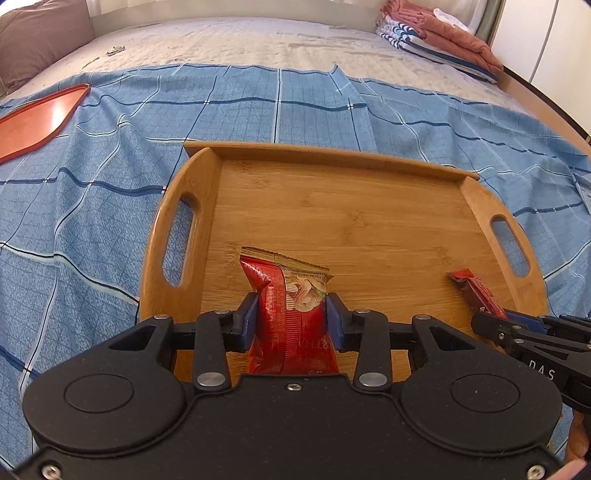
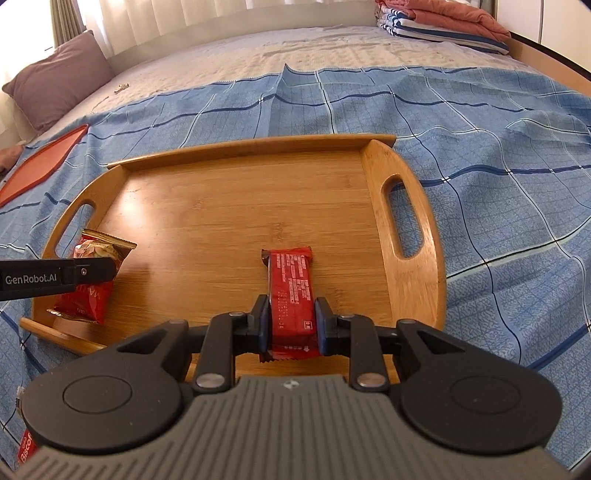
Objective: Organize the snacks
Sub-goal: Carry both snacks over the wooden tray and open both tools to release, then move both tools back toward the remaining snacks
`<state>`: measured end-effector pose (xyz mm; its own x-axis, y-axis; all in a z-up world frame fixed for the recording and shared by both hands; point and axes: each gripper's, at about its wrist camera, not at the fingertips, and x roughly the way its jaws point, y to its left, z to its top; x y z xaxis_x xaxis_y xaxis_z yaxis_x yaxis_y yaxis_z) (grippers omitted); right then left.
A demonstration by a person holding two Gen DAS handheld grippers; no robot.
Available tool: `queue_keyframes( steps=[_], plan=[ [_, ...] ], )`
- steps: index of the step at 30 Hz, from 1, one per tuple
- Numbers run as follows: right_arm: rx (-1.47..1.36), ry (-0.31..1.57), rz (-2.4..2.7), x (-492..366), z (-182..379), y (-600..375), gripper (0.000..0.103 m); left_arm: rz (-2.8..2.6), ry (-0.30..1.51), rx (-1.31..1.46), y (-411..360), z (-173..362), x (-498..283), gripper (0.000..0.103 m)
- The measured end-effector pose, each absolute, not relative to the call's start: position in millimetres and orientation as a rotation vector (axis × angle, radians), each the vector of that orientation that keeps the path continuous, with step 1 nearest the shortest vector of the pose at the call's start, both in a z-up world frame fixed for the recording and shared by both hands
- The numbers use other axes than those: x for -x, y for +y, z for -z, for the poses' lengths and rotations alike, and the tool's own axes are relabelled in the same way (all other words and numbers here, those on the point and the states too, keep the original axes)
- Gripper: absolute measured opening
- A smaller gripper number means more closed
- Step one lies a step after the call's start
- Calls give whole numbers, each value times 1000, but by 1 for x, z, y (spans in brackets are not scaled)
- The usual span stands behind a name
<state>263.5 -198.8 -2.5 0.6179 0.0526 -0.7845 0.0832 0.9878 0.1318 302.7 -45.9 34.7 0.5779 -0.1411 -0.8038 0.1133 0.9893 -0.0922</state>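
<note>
A red snack pouch (image 1: 291, 314) with a nut picture on its front is clamped between the blue pads of the left hand-held gripper (image 1: 291, 314), its crimped top edge reaching past the fingertips over the near left part of the wooden tray (image 1: 332, 206); its lower end is hidden behind the gripper body, and only a few upside-down letters of its printing can be made out. To the right, a slim red snack bar (image 2: 293, 295) is pinched by the right hand-held gripper (image 2: 291, 321), jaws closed on its sides — the bar points away along the fingers, its far sealed end over the tray floor, its near end tucked under the gripper housing, the small white print too fine to read. Whether either packet touches the wood or hangs just above it cannot be told. In the left wrist view the bar shows only as a red tip ahead of the other gripper at the right edge. The tray, with a slot handle at each end, sits on a blue checked cloth (image 2: 498, 147) spread over a bed (image 1: 240, 44). Far left of both grippers lies an orange lid (image 1: 33, 122), partly cut off by the frame. Beyond, at the bed's far right corner, is a stack of folded linen (image 1: 436, 33); a brownish pillow (image 2: 62, 74) rests far left. At the bottom left of the right wrist view a red packet (image 2: 26, 448) peeks out, mostly hidden — its lettering is cut off.
</note>
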Motion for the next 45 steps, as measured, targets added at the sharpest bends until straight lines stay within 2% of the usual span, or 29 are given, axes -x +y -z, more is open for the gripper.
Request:
queue_keyframes(
  steps=[11, 13, 16, 18, 21, 23, 29, 45],
  plan=[
    [-167, 898, 16, -262, 4, -200, 33, 140, 935, 39, -45, -32, -302, 41],
    [-163, 895, 12, -262, 4, -199, 33, 136, 940, 40, -44, -33, -301, 45],
    [-160, 896, 10, -260, 3, -200, 53, 137, 928, 34, -43, -37, -297, 62],
    [-169, 892, 3, -259, 1, -201, 57, 137, 908, 28, -42, -43, -292, 75],
    [-172, 879, 6, -254, -5, -201, 66, 135, 874, 12, -41, -54, -282, 82],
    [-182, 867, -5, -248, -11, -201, 74, 136, 855, -3, -40, -62, -274, 84],
    [-184, 820, -38, -222, -34, -201, 87, 152, 796, -11, -30, -86, -237, 89],
    [-185, 769, -42, -139, -57, -197, 91, 175, 678, 57, 11, -124, -126, 93]
  ],
)
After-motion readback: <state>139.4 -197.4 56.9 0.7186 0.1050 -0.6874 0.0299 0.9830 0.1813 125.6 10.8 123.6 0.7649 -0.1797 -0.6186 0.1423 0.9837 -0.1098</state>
